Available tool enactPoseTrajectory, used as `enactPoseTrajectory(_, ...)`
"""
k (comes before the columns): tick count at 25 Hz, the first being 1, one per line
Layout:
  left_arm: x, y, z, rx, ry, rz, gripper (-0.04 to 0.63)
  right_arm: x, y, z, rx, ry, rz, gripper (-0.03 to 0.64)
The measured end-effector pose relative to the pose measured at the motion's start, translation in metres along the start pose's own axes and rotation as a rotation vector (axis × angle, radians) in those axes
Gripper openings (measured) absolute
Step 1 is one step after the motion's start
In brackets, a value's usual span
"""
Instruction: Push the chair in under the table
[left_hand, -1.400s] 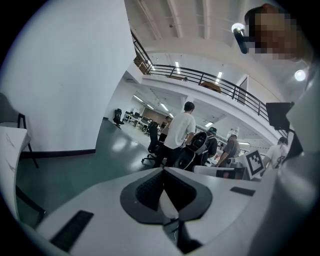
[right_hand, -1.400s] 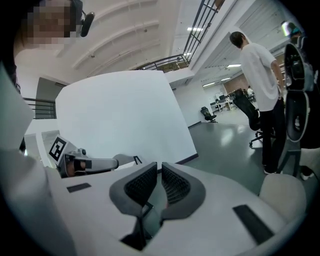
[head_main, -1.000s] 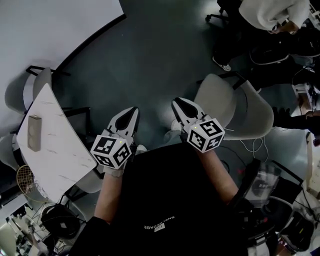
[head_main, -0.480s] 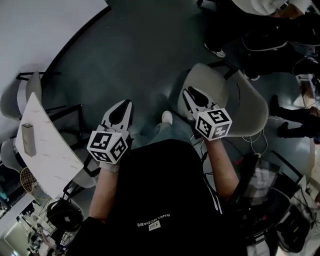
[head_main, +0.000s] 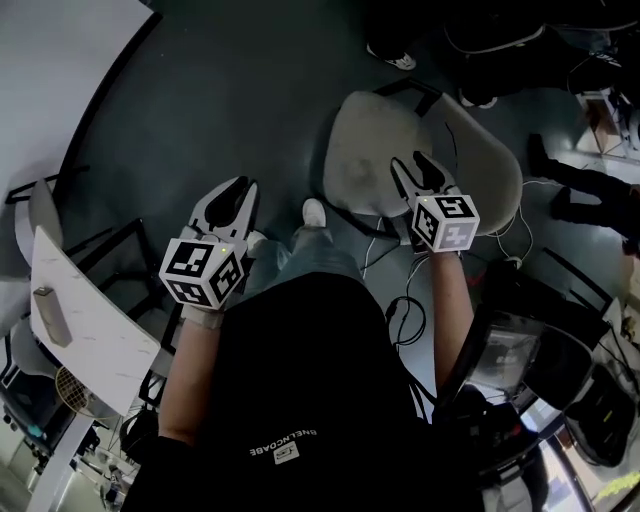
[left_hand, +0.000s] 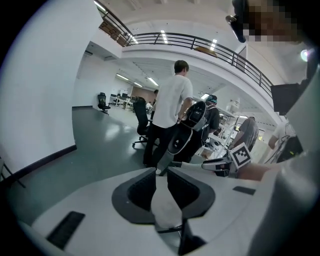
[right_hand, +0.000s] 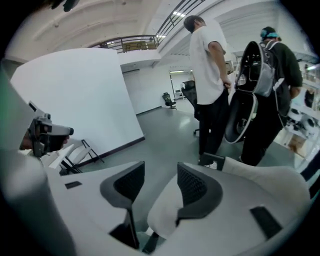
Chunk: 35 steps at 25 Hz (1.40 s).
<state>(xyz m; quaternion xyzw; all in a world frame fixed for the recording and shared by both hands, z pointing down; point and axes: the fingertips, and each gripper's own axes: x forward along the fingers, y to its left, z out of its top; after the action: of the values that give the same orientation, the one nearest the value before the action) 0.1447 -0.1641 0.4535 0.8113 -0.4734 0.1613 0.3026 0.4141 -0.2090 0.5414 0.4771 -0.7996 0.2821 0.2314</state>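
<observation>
Ana: Where do we have the chair (head_main: 372, 150)?

Ben: On the grey floor (head_main: 250, 90), up and right of us in the head view, seat nearer our legs (head_main: 300, 258), back further right. It is well apart from the table (head_main: 95, 325) at the lower left. Our legs and the left gripper (head_main: 236, 190) lie between the two.

Ana: And our right gripper (head_main: 412, 166)?

Ben: It hangs over the seat's right edge, close by the back, pointing down and away from us. Its jaws have just been opening and stand wide apart. In its own view we see the chair's pale shell below and behind the right jaw, yet nothing is clamped between the pads. Whether that jaw touches the shell we cannot tell.

Ana: The left one?

Ben: Over the floor, left of our shoe (head_main: 313, 212). Its jaws have just been opening too, but only to a narrow slit. A pale blur shows through the slit; we cannot make out what it is, and we grip nothing.

Ana: Anything on the table?

Ben: A small box (head_main: 48, 314) near its left edge.

Ana: Who else do we see?

Ben: Two people standing further off, one in a white shirt (right_hand: 207, 55), one carrying a dark bag (right_hand: 255, 65).
</observation>
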Motion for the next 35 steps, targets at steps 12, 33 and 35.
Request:
enactPoseTrajectory(12,0.054,-0.024,-0.009,0.079,0.111,-0.090,0.117,-0.051,-0.150,-0.052,0.076,0.078,-0.333,0.271)
enactPoseTrajectory(33,0.082,-0.052,-0.033,0.106,0.204,-0.163,0.143,-0.146,-0.305,-0.133,0.122,0.275,-0.712,0.316)
enactPoseTrajectory(35,0.082,-0.053,-0.035,0.104,0.207,-0.160,0.143,-0.144,-0.313,-0.139,0.123,0.296,-0.716,0.316)
